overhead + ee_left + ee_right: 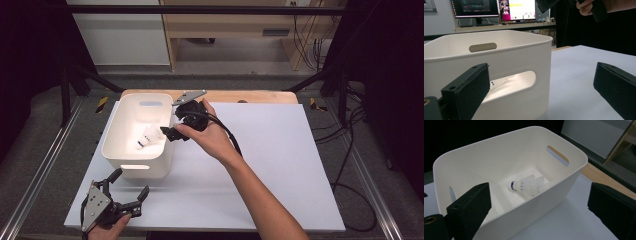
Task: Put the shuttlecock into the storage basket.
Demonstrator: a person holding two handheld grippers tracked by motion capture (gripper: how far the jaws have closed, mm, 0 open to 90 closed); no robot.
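From above, your right gripper point(170, 133) hangs over the bin point(122, 156) rim, jaws spread and empty; the shuttlecock point(149, 136) lies on the bin floor. Your left gripper point(131, 191) rests low by the bin's near wall, jaws wide.

Left gripper view: open jaws face the bin point(519, 57).

Right gripper view: parted jaws frame the shuttlecock point(529, 185), on its side in the bin point(486, 157).

Grey carpet floor point(45, 150), wooden desk point(235, 25) at the back, lit monitors point(494, 10) on a bench
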